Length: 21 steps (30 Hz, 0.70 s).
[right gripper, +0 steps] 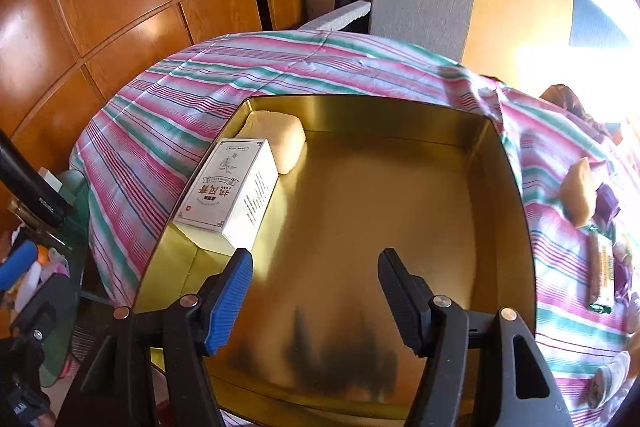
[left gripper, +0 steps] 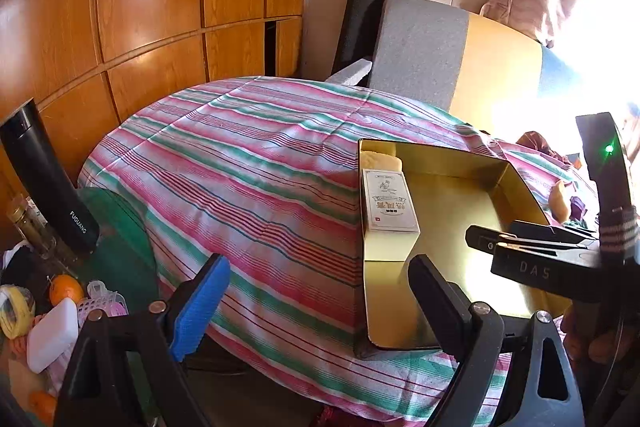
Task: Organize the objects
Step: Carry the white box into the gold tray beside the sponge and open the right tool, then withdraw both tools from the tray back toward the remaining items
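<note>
A gold metal tin (right gripper: 516, 211) lies open on the striped bedcover (right gripper: 168, 99); it also shows in the left wrist view (left gripper: 520, 183). Inside along its left wall stand a white printed box (right gripper: 228, 191) and a pale yellow bun (right gripper: 284, 141), also seen in the left wrist view as box (left gripper: 388, 203) and bun (left gripper: 382, 159). My right gripper (right gripper: 316, 295) is open and empty above the tin's near part. My left gripper (left gripper: 320, 295) is open and empty at the tin's near left corner. The right gripper's body (left gripper: 544, 259) shows over the tin.
Right of the tin on the cover lie a wrapped bun (right gripper: 578, 193), a purple packet (right gripper: 608, 203) and a snack bar (right gripper: 600, 267). A glass side table (left gripper: 120, 259) at left holds a black flask (left gripper: 44, 175), oranges (left gripper: 66, 289) and a white block (left gripper: 52, 335). Wooden wardrobes stand behind.
</note>
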Available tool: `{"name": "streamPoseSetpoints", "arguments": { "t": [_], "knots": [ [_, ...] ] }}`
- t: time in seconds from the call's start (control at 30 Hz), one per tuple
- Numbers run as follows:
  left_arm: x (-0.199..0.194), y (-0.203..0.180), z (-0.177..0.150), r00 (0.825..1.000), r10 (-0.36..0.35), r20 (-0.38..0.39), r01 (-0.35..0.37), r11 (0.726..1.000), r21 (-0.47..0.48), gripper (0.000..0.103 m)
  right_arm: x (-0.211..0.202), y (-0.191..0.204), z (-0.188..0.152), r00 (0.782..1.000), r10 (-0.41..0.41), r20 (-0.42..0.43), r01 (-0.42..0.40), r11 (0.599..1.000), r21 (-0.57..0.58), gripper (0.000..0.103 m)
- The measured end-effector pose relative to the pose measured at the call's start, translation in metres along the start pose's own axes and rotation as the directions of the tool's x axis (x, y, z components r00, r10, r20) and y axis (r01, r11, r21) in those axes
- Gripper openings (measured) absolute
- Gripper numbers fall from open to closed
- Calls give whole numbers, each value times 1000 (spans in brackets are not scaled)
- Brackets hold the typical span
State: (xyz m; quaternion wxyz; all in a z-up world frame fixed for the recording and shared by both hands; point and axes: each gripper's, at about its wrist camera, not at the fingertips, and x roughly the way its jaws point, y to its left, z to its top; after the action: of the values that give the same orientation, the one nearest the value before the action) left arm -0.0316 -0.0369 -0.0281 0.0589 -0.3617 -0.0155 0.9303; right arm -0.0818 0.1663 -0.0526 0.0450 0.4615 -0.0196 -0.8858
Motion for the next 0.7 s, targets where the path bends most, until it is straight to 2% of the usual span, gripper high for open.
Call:
{"name": "streamPoseSetpoints", "arguments": {
  "t": [0.7],
  "knots": [
    [-9,-26,-2,1000,-2,8,1,998,70,91,-48,-27,-17,988,-91,121,90,996,14,80]
  ]
}}
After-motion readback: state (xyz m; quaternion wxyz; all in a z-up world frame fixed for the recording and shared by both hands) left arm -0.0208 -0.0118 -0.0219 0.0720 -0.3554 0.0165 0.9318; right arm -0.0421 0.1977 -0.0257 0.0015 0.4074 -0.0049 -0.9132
